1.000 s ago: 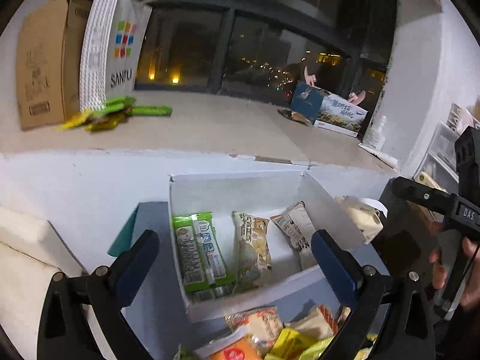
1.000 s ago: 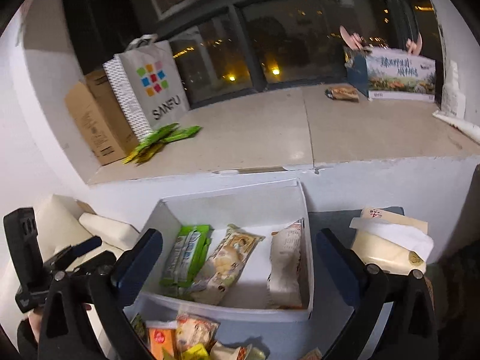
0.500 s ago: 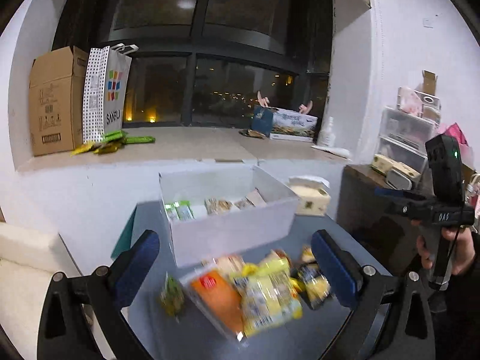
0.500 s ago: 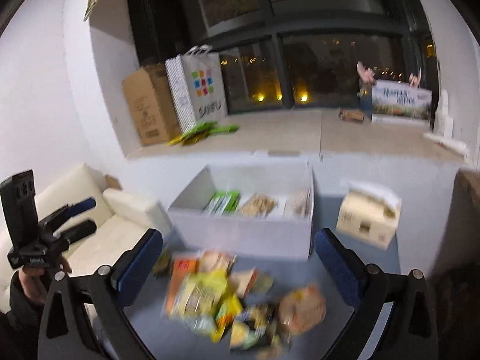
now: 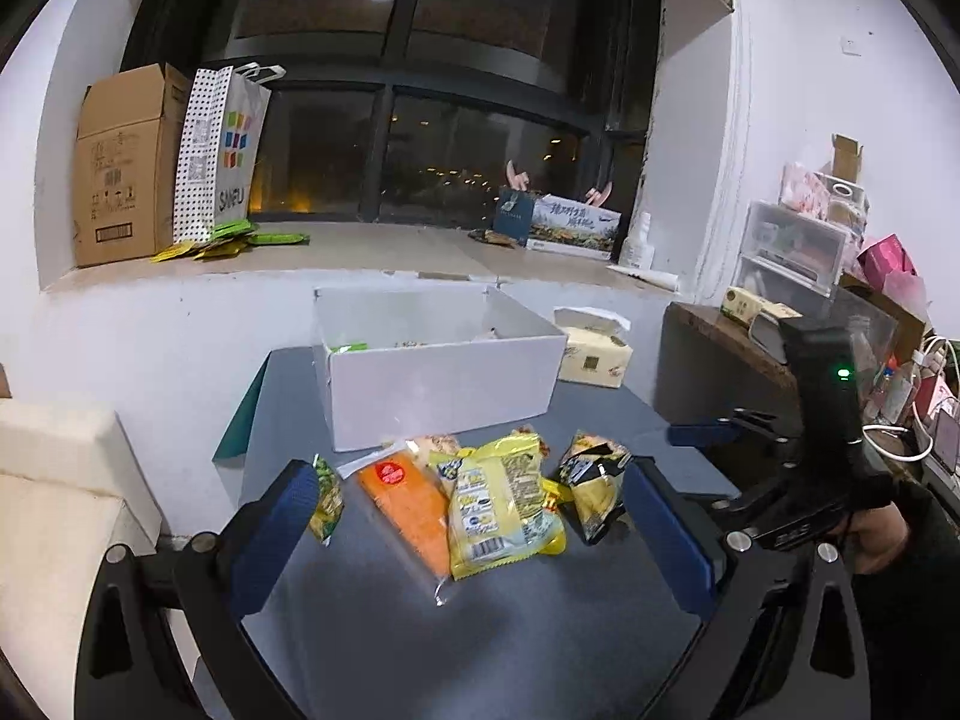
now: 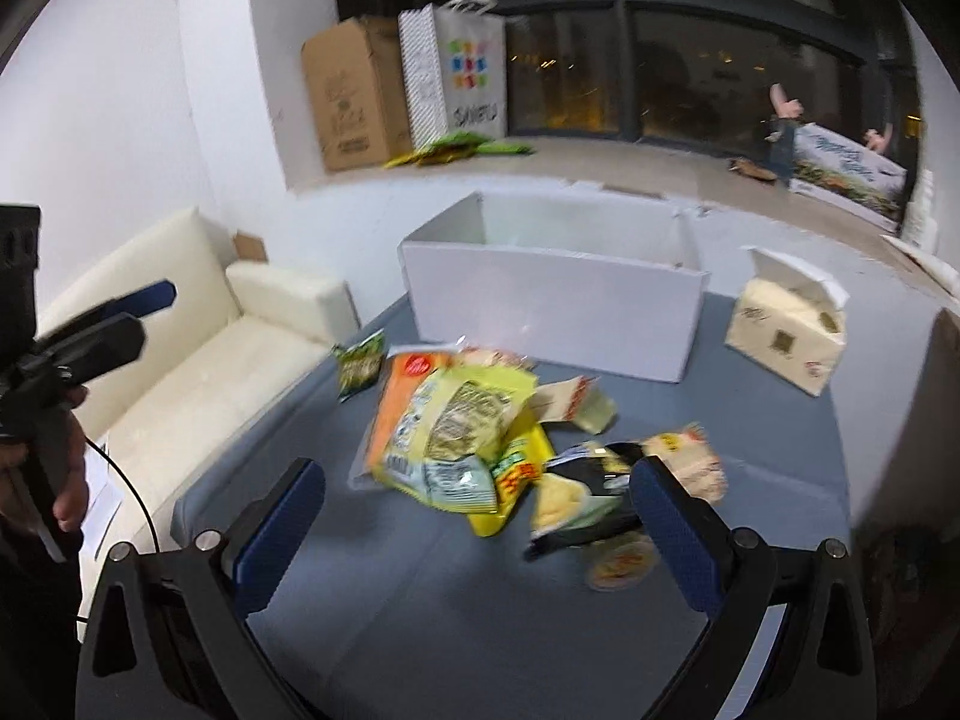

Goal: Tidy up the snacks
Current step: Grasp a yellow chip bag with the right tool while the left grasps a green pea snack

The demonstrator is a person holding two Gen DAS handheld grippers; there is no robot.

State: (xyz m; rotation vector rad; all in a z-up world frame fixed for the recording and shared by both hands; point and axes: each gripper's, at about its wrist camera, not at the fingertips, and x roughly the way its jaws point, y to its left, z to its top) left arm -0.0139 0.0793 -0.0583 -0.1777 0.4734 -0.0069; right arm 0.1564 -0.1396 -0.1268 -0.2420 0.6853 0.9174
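A pile of snack packets lies on the grey table in front of a white box (image 5: 438, 369). The pile holds an orange packet (image 5: 414, 510), a yellow bag (image 5: 501, 504), a black-and-yellow bag (image 5: 591, 492) and a small green packet (image 5: 327, 501). The box (image 6: 552, 300) and the yellow bag (image 6: 450, 438) also show in the right wrist view. My left gripper (image 5: 474, 534) is open and empty above the table, near the pile. My right gripper (image 6: 480, 522) is open and empty, near the pile's front edge. Each gripper shows in the other's view, the right (image 5: 810, 462) and the left (image 6: 72, 348).
A tissue box (image 5: 594, 348) stands right of the white box. A cream sofa (image 6: 198, 348) is left of the table. On the window ledge stand a cardboard box (image 5: 123, 165), a paper bag (image 5: 219, 156) and green packets (image 5: 240, 237). Shelves with clutter (image 5: 810, 264) are at the right.
Both grippers have pulled back and lowered from over the white box. The view now takes in the pile of snacks on the table in front of the box. Both stay open.
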